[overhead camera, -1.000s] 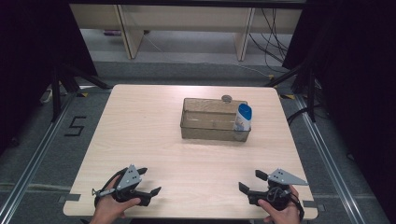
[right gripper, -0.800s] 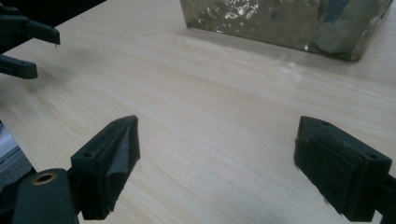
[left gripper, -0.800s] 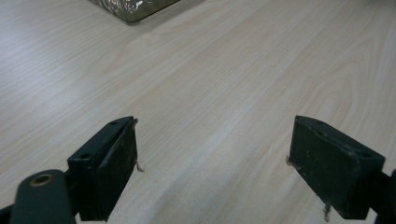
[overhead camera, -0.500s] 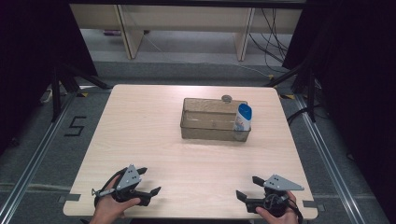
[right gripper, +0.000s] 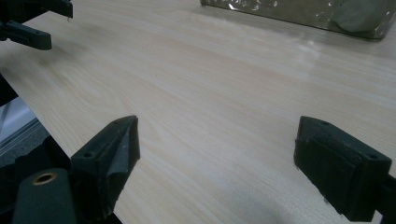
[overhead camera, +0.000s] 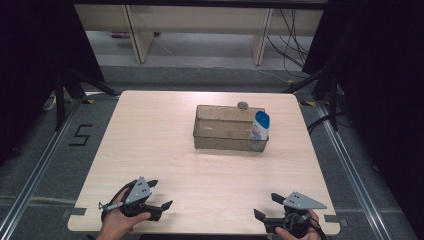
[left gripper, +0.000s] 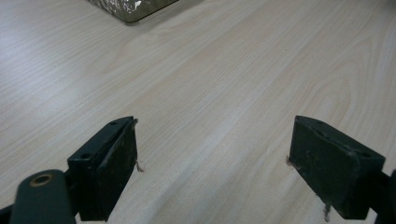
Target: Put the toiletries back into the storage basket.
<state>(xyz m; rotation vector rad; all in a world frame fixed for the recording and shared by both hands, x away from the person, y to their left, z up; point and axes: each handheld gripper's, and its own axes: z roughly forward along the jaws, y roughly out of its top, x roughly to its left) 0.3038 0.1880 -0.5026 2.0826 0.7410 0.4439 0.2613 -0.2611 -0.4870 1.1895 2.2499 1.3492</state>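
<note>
Bottle (overhead camera: pixel 259 127), white with a blue cap, stands upright in the right end of the clear bin (overhead camera: pixel 222 131), well ahead of both tongs and closer to the right gripper (overhead camera: pixel 271 215). Left gripper (overhead camera: pixel 161 199) sits further off. Both are wide open, holding nothing. Label's too small to read.

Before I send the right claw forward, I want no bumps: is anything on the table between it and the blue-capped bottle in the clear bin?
Only the clear bin's own near wall. The bottle stands inside its right end. Bare table lies between the right claw and the bin.
</note>
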